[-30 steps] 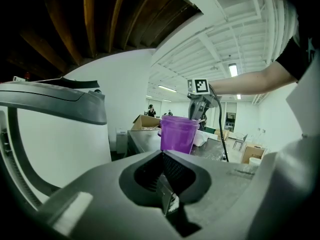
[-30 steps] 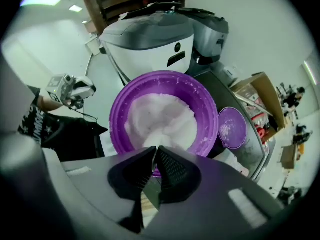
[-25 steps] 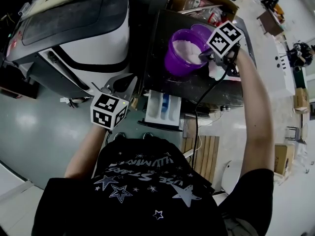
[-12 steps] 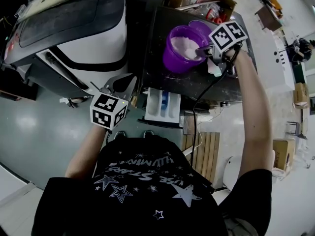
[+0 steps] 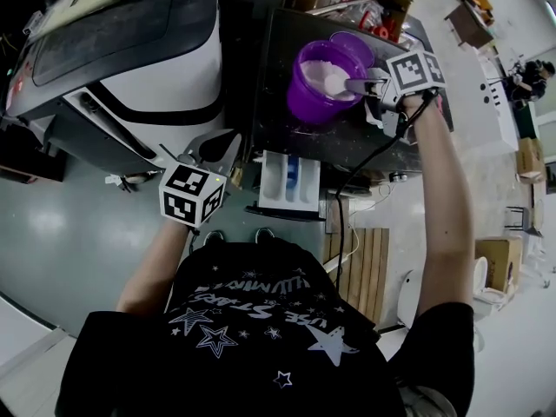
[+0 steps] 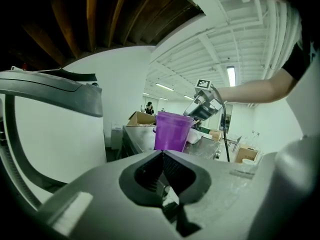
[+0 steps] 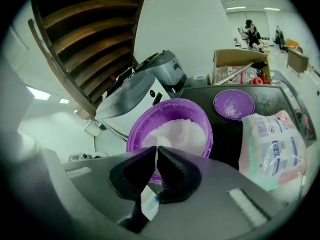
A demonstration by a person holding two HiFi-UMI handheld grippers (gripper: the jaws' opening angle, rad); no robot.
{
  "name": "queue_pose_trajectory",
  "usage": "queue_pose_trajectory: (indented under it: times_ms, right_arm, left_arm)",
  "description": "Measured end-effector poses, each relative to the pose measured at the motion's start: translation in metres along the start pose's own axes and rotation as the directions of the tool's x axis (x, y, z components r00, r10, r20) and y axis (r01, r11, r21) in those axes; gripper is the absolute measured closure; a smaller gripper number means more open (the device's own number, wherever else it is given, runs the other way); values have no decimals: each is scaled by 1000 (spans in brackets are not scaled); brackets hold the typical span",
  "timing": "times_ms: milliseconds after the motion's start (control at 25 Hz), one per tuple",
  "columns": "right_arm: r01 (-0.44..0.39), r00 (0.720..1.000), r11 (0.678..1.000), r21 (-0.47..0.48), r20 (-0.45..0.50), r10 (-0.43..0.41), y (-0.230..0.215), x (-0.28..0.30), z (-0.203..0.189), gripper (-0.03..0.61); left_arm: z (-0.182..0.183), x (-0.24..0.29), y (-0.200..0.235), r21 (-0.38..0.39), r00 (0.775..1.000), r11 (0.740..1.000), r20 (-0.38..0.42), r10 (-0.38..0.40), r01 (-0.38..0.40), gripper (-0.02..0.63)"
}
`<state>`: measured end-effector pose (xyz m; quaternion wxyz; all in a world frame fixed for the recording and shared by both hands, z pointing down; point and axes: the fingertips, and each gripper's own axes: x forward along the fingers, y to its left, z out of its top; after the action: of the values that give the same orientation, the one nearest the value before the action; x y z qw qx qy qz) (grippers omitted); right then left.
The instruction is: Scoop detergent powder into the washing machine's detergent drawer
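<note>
The right gripper (image 5: 369, 85) has moved a little to the right in the last second. Its marker cube stood over the rim of the purple tub (image 5: 314, 107) before, and now it is just beside the tub, above the dark desk (image 5: 287, 137). Its fingers are closed on the thin white handle of the scoop (image 7: 156, 156), and the front of the scoop reaches over the right rim to the white detergent powder (image 5: 326, 75). The fingers hide the bowl of the scoop, so I cannot tell if it is already full.

The left gripper (image 6: 162, 154) has stayed in its place, low in front of the white machine (image 5: 174, 68). Its fingers are pressed together with nothing between them.

The detergent drawer (image 5: 289, 183) is pulled out under the front edge of the desk, between the two grippers and well apart from the tub.

I judge that the scooping step is still going on and nothing has been carried over yet. The next move probably needs the scoop lifted level, because the way to the drawer passes over the desk edge and powder can fall there
</note>
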<state>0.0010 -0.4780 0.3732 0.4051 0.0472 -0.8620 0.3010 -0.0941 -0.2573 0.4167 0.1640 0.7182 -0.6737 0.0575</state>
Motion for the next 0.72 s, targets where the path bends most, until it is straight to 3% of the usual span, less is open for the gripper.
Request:
queue_pose_trajectory:
  times_ms: [360,520,720]
  right_arm:
    - [-73,975,991,109,218,47,3,-17,0,541]
    - [-175,928,970,172,359,104,14,-31,0,541]
    - [-313,843,925,217,513,165,34,-49,-4,541]
  left_arm:
    - [-6,-4,-5,5,999,1000,-13,-30,31,612]
    - [-8,-7,-9,5,999,999,-20,-47,47,612]
    - [-12,-6,-17,10,997,997,-28,-75,75,612]
